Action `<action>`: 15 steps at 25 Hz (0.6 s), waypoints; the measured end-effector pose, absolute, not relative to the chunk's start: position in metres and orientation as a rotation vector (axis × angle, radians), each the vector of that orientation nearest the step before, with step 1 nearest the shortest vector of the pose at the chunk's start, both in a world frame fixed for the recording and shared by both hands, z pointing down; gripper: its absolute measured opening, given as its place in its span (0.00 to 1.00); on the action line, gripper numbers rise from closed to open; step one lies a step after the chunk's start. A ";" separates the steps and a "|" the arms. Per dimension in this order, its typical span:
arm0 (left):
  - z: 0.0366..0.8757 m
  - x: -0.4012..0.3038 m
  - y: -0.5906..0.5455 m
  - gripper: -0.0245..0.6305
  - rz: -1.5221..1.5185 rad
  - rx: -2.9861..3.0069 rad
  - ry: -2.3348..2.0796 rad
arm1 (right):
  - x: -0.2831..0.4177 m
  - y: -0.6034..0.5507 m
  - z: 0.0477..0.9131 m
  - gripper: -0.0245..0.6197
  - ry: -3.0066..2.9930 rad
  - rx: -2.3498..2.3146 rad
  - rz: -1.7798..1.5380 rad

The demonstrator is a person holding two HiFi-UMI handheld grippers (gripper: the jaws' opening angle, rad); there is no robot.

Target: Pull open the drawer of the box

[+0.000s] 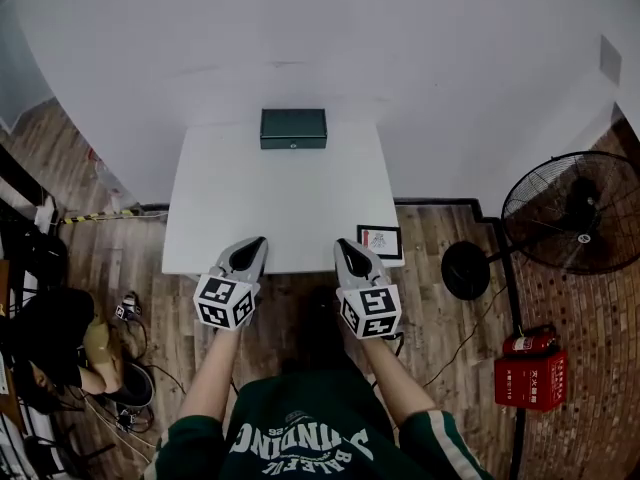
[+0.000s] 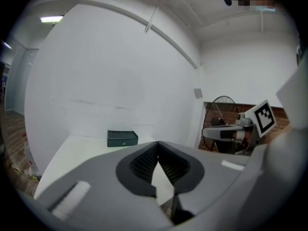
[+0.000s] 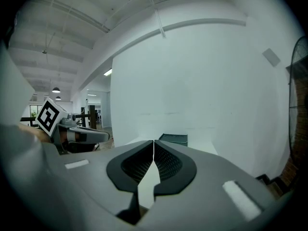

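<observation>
Approach stage: dark green box (image 1: 293, 128), drawer closed, at the white table's (image 1: 230, 208) far edge.
Left gripper (image 1: 250, 251) and right gripper (image 1: 348, 252) hover over the near edge, jaws pressed together, empty; next, one must reach across and spread at the drawer front.

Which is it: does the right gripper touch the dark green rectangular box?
Apart. The head view shows bare white tabletop between the right gripper and the dark green box at the far edge.
</observation>
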State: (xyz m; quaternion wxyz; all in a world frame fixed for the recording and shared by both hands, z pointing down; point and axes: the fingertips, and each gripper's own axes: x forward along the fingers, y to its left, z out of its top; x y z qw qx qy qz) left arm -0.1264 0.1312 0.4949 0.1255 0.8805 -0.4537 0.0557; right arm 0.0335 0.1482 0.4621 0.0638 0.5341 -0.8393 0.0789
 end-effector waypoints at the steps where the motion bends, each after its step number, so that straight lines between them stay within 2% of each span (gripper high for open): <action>1: 0.497 -0.124 0.122 0.12 0.166 2.565 -1.320 | 0.035 0.138 0.465 0.04 -2.536 1.611 0.246; 15: 0.514 -0.102 -0.066 0.12 0.236 2.487 -1.385 | 0.059 -0.068 0.474 0.04 -2.577 1.522 0.295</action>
